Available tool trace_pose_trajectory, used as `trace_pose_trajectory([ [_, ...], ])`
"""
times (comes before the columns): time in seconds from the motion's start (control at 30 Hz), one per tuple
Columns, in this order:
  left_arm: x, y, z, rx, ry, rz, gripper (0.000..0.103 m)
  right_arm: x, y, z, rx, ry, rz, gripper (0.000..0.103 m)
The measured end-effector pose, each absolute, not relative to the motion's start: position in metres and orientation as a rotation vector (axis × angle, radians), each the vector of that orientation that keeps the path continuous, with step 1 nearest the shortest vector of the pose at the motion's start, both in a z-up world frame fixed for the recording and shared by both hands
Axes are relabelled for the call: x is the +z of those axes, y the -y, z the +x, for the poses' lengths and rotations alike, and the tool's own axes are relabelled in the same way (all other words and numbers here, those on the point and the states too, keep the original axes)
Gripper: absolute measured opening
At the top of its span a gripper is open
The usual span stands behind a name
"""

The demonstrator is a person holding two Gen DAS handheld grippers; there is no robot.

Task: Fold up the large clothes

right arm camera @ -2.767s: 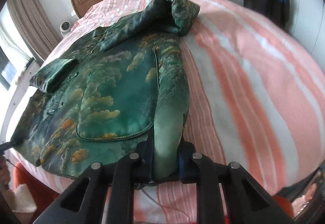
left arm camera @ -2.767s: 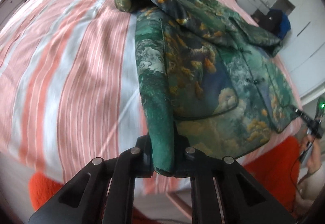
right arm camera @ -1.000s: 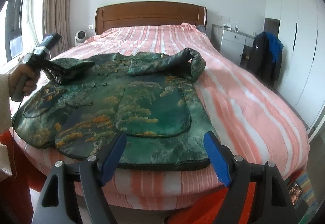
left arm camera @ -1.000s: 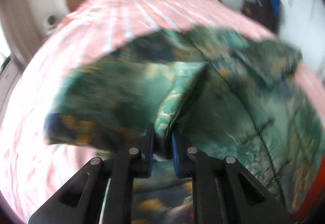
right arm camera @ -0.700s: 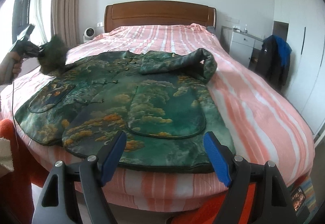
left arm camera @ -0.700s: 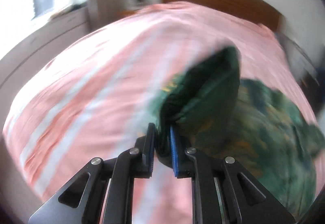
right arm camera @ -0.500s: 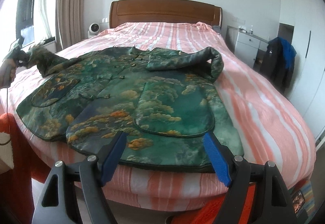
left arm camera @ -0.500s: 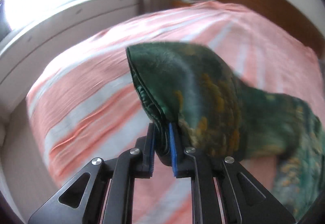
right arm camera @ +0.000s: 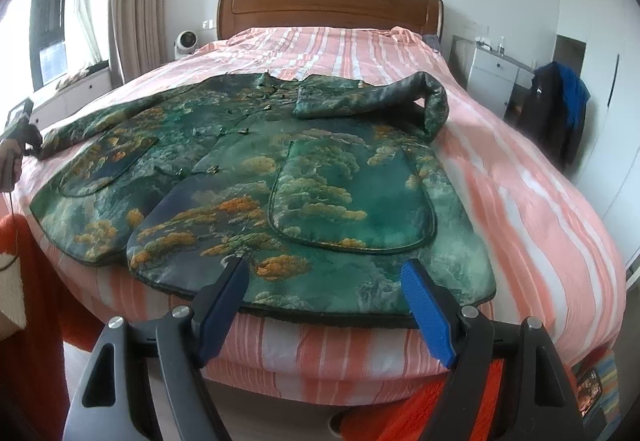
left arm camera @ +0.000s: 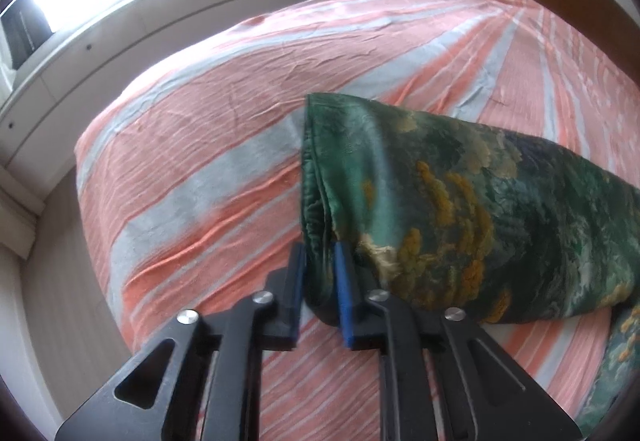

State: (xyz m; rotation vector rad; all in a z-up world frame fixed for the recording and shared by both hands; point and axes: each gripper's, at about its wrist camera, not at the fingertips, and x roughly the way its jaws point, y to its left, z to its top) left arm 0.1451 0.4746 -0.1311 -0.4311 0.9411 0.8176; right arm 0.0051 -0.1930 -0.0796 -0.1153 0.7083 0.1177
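A large green jacket (right arm camera: pixel 280 169) with an orange and teal landscape print lies front-up across the bed. Its right sleeve (right arm camera: pixel 372 97) is folded over the chest. My left gripper (left arm camera: pixel 320 253) is shut on the cuff of the left sleeve (left arm camera: pixel 460 217) and holds it stretched out over the bedspread; it also shows at the far left of the right wrist view (right arm camera: pixel 28 137). My right gripper (right arm camera: pixel 324 273) is open and empty, just off the jacket's hem at the foot of the bed.
The bed has a pink and white striped cover (right arm camera: pixel 520 201) and a wooden headboard (right arm camera: pixel 328 7). A window bench with drawers (left arm camera: pixel 160 9) runs along the left wall. A white cabinet (right arm camera: pixel 492 77) and hanging dark clothes (right arm camera: pixel 560 105) stand at the right.
My left gripper has carried the left sleeve off the jacket's front and out to the left, so it lies stretched. My right gripper let go of the hem earlier and stays open.
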Motion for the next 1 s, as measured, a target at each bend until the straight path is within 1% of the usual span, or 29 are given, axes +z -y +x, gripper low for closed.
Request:
trace_pose_trajectory([
  [0.03,-0.13,-0.475,0.145,0.826,-0.941,-0.431,0.027,-0.077,0.196,0.006,0.117,-0.708,-0.103,0.078],
  [0.07,-0.128,-0.476,0.142,0.833,-0.942,-0.429,0.042,-0.074,0.2,0.009,0.114,-0.706,-0.093,0.078],
  [0.1,-0.126,-0.474,0.138,0.842,-0.943,-0.421,0.057,-0.07,0.204,0.015,0.109,-0.708,-0.088,0.081],
  [0.13,-0.123,-0.472,0.134,0.847,-0.939,-0.412,0.062,-0.064,0.209,0.023,0.109,-0.715,-0.087,0.087],
  [0.17,-0.119,-0.469,0.129,0.842,-0.929,-0.402,0.067,-0.06,0.213,0.031,0.111,-0.721,-0.086,0.091],
  [0.2,-0.116,-0.464,0.125,0.825,-0.92,-0.392,0.071,-0.054,0.219,0.042,0.115,-0.726,-0.086,0.091],
  [0.27,-0.11,-0.451,0.117,0.792,-0.913,-0.366,0.074,-0.041,0.224,0.068,0.115,-0.731,-0.115,0.093],
  [0.33,-0.103,-0.431,0.108,0.756,-0.899,-0.334,0.076,-0.03,0.22,0.101,0.116,-0.735,-0.196,0.095],
  [0.4,-0.095,-0.407,0.099,0.712,-0.88,-0.311,0.078,-0.029,0.199,0.141,0.151,-0.738,-0.338,0.096],
  [0.43,-0.092,-0.396,0.095,0.691,-0.871,-0.303,0.078,-0.033,0.188,0.157,0.171,-0.743,-0.408,0.099],
  [0.53,-0.079,-0.361,0.084,0.62,-0.842,-0.275,0.081,-0.065,0.141,0.213,0.238,-0.762,-0.679,0.099],
  [0.63,-0.071,-0.335,0.081,0.569,-0.829,-0.244,0.086,-0.113,0.105,0.268,0.153,-0.685,-0.996,0.098],
  [0.7,-0.069,-0.322,0.079,0.542,-0.834,-0.212,0.086,-0.132,0.093,0.29,0.127,-0.651,-1.099,0.097],
  [0.73,-0.07,-0.317,0.079,0.538,-0.84,-0.197,0.086,-0.136,0.089,0.301,0.131,-0.648,-1.111,0.093],
  [0.8,-0.072,-0.311,0.079,0.535,-0.855,-0.172,0.086,-0.128,0.093,0.316,0.147,-0.699,-1.032,0.034],
  [0.83,-0.074,-0.31,0.078,0.533,-0.86,-0.175,0.086,-0.115,0.102,0.322,0.117,-0.705,-0.966,0.009],
  [0.9,-0.076,-0.309,0.075,0.521,-0.86,-0.202,0.086,-0.08,0.133,0.324,0.06,-0.66,-0.815,0.009],
  [1.0,-0.076,-0.304,0.074,0.5,-0.85,-0.247,0.086,-0.023,0.212,0.32,-0.052,-0.635,-0.559,0.009],
])
